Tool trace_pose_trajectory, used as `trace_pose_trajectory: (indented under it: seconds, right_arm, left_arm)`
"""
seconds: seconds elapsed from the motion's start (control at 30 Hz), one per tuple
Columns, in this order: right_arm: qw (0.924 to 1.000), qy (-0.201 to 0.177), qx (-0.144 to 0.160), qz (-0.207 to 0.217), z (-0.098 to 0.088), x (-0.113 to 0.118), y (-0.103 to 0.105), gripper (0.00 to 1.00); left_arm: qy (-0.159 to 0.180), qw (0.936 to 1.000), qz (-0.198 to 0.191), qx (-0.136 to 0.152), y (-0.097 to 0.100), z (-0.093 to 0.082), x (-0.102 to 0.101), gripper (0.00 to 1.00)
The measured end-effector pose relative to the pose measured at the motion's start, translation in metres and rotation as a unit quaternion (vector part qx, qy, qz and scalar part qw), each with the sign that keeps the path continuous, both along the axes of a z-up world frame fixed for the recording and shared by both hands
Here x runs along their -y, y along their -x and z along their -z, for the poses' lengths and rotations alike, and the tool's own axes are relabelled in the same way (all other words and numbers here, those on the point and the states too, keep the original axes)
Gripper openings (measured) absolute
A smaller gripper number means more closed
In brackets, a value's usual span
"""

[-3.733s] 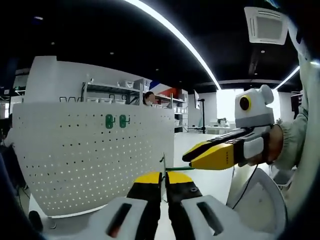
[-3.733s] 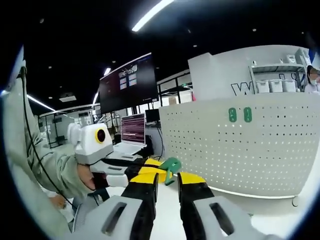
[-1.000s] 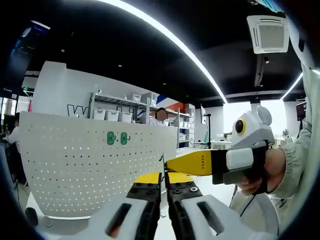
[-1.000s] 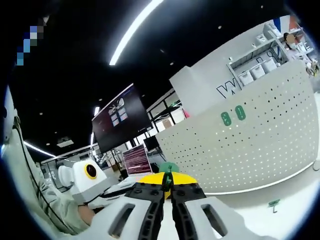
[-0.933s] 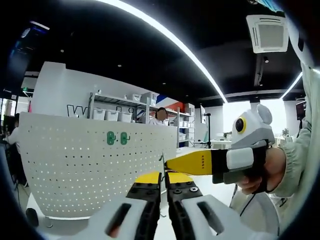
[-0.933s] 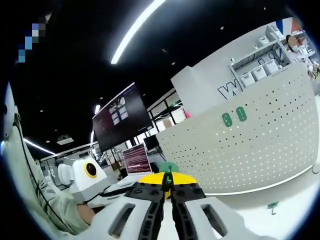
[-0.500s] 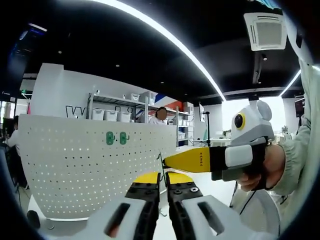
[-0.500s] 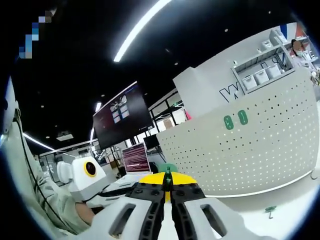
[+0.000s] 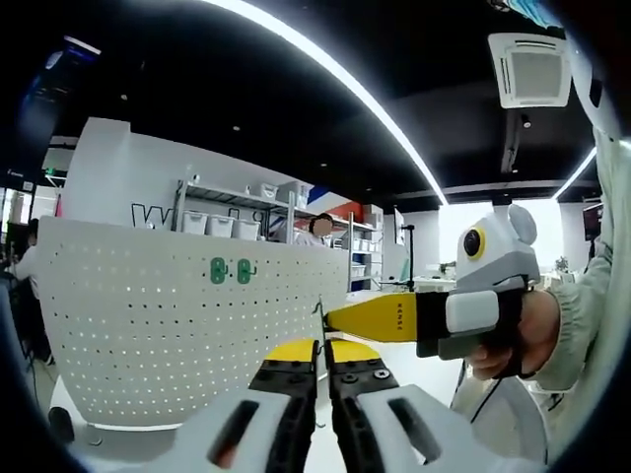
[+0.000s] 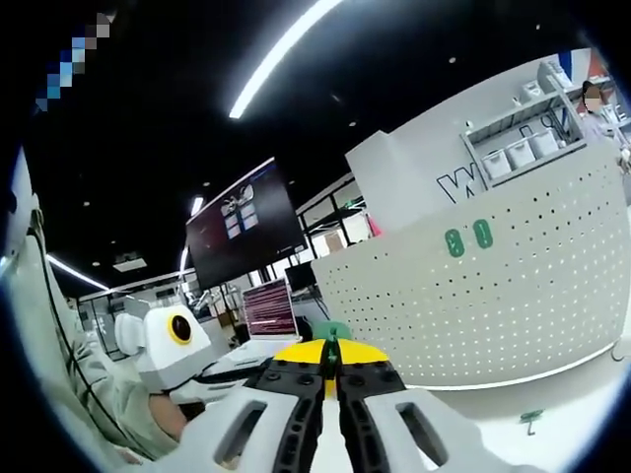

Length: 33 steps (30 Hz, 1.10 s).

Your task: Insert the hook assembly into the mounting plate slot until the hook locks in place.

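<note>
A: Quick one. Where's the part?
B: We hold it between both tongs. Left tongs [image 9: 321, 347], yellow-tipped, are closed on a thin metal hook [image 9: 319, 320] poking up from the tips. Right tongs [image 10: 331, 355] are closed on the small green plastic hook assembly [image 10: 332, 332], just a green bit above the tips.
A: Handling?
B: We judge it light and stiff: thin wire plus hard plastic, small, easy to twist or let slip. Best gripped on the green body, leaving the wire free.
A: Target?
B: White perforated pegboard panel [image 9: 177, 315] standing on the white surface [image 10: 552, 414], well apart from the tips. Two green mounting plates [image 9: 228, 271] sit high on it.
A: Any text?
B: Small dark lettering on the right tongs' yellow jaw, too small to read. Large "W" on the far white wall [image 10: 455, 181], rest hidden.
</note>
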State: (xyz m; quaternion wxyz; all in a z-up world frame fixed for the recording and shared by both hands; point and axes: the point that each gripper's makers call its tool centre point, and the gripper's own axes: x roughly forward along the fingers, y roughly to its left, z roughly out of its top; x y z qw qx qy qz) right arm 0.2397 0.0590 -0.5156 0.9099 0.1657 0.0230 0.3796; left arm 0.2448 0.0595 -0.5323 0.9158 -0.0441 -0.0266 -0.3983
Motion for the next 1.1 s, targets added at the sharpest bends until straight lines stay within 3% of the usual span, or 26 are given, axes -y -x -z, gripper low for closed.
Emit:
trace_pose_trajectory:
  seconds: [0.13,0.3,0.4,0.8,1.1]
  right_arm:
    - [0.9999,0.014,0.009,-0.003,0.0013,-0.0008,0.0019,0.03]
    - [1.0,0.005,0.001,-0.005,0.0039,0.001,0.0006,0.05]
    - [0.9999,0.009,0.009,-0.006,0.0014,-0.0007,0.0016,0.02]
    - [1.0,-0.006,-0.004,-0.002,0.0003,0.0,-0.0012,0.01]
    - [0.9999,-0.006,0.0,0.008,-0.0022,0.0057,-0.002,0.01]
  left_arm:
    - [0.003,1.0,-0.002,0.001,-0.0004,-0.0005,-0.001,0.03]
    - [0.02,0.9997,-0.01,-0.004,-0.0048,-0.0041,-0.0075,0.02]
    - [0.015,0.9999,-0.007,0.0,-0.0037,-0.0044,-0.0059,0.02]
    - [0.014,0.9999,-0.01,0.001,-0.0043,-0.0051,-0.0056,0.03]
    - [-0.006,0.9999,0.001,0.015,-0.0002,-0.0043,0.0018,0.06]
